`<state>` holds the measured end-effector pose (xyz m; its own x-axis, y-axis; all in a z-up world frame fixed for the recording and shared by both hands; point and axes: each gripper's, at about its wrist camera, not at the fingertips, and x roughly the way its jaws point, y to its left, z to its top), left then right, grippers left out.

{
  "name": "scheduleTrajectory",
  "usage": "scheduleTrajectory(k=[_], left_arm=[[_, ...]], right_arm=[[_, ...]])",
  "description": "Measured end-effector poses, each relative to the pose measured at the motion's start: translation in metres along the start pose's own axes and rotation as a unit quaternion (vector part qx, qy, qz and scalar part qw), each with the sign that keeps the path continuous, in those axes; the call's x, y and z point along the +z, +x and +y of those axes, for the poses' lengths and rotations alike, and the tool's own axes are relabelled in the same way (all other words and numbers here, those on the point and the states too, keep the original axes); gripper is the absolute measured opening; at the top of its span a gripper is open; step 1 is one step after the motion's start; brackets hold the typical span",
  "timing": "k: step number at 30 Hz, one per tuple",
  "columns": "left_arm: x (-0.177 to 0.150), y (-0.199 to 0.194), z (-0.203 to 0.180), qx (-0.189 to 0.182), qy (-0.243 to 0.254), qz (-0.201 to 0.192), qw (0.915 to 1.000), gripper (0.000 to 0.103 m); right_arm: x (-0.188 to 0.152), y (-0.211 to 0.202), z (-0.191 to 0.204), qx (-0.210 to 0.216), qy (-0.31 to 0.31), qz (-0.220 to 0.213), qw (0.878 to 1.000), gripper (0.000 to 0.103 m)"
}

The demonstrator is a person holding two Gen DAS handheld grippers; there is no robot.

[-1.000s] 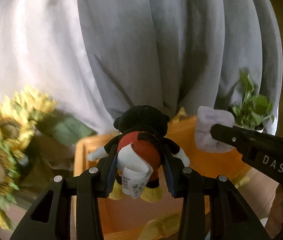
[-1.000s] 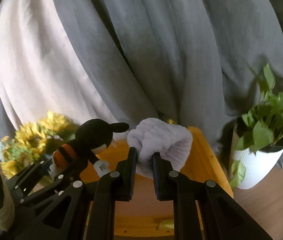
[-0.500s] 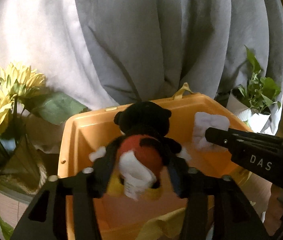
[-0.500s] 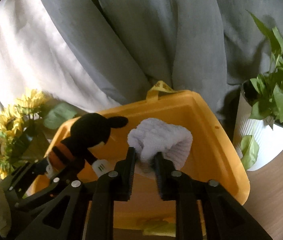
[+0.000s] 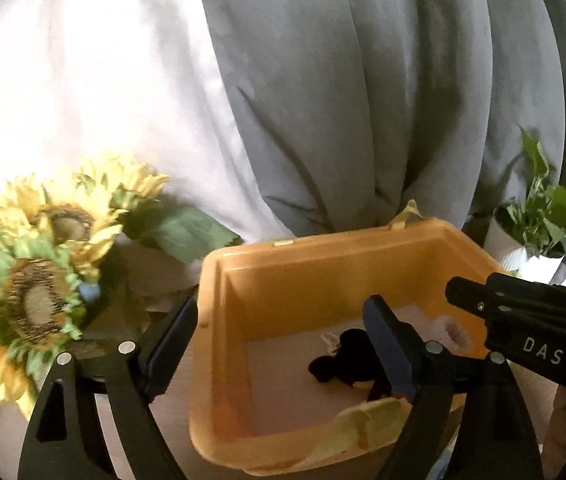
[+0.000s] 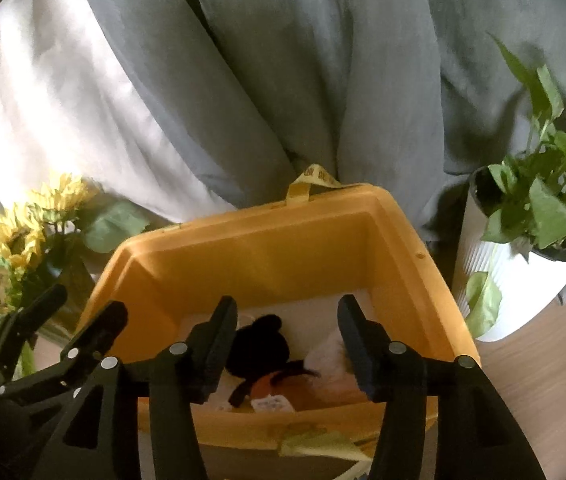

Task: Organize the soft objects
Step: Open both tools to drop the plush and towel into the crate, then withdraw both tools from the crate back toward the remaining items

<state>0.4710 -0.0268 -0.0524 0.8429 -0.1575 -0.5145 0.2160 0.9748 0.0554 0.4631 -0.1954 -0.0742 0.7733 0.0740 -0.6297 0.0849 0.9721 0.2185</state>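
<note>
Since a second ago: both toys are out of my grip and now lie in the bin; my jaws on both sides have just been opening, with nothing between them.
My left gripper [image 5: 279, 344]: fingers spread wide, empty, held above the bin's near-left part.
My right gripper [image 6: 287, 344]: fingers parted, empty, above the bin's near edge; seen from the left as a black body marked DAS.
Black plush mouse [image 6: 263, 344]: on the bin floor, red-orange body toward me, white tag showing.
White fluffy toy [image 6: 331, 356]: on the bin floor, just beside the mouse on its right; whether they touch I cannot tell.
Orange bin [image 6: 267, 252]: open-topped, pale floor, yellow strap at the far rim.
Sunflowers [image 5: 39, 264]: left of the bin.
Potted plant [image 6: 535, 208]: right of the bin, white ribbed pot.
Curtains [image 5: 323, 80]: grey and white, behind everything.
</note>
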Motion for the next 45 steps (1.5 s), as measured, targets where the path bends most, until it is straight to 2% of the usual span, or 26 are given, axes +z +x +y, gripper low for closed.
scheduleTrajectory(k=[12,14,17,21,23,28,32,38,45], left_arm=[[-0.002,-0.064,-0.002,0.017,-0.020,-0.028,0.9993,0.089],[-0.004,-0.075,-0.003,0.023,-0.024,-0.034,0.9989,0.091],[-0.010,-0.094,-0.007,0.033,-0.029,-0.038,0.9983,0.093],[-0.019,-0.116,-0.014,0.032,-0.039,-0.033,0.9982,0.093],[-0.024,-0.127,-0.017,0.037,-0.044,-0.034,0.9978,0.093],[-0.037,-0.151,-0.026,0.042,-0.054,-0.030,0.9972,0.095],[-0.047,-0.169,-0.032,0.051,-0.060,-0.032,0.9964,0.096],[-0.065,-0.196,-0.045,0.075,-0.084,-0.032,0.9931,0.096],[-0.086,-0.213,-0.062,0.093,-0.109,-0.023,0.9895,0.097]], right_arm=[[-0.004,-0.061,-0.003,-0.013,-0.003,-0.045,0.999,0.055],[-0.008,-0.072,-0.005,-0.019,-0.004,-0.051,0.998,0.060],[-0.014,-0.089,-0.010,-0.024,-0.002,-0.058,0.998,0.060],[-0.021,-0.107,-0.016,-0.029,0.002,-0.064,0.998,0.061],[-0.027,-0.118,-0.020,-0.035,0.006,-0.070,0.997,0.068],[-0.044,-0.142,-0.027,-0.049,0.009,-0.079,0.996,0.071],[-0.054,-0.162,-0.033,-0.056,0.016,-0.092,0.994,0.077],[-0.069,-0.186,-0.041,-0.066,0.016,-0.108,0.992,0.077],[-0.088,-0.198,-0.057,-0.065,0.025,-0.103,0.992,0.077]])
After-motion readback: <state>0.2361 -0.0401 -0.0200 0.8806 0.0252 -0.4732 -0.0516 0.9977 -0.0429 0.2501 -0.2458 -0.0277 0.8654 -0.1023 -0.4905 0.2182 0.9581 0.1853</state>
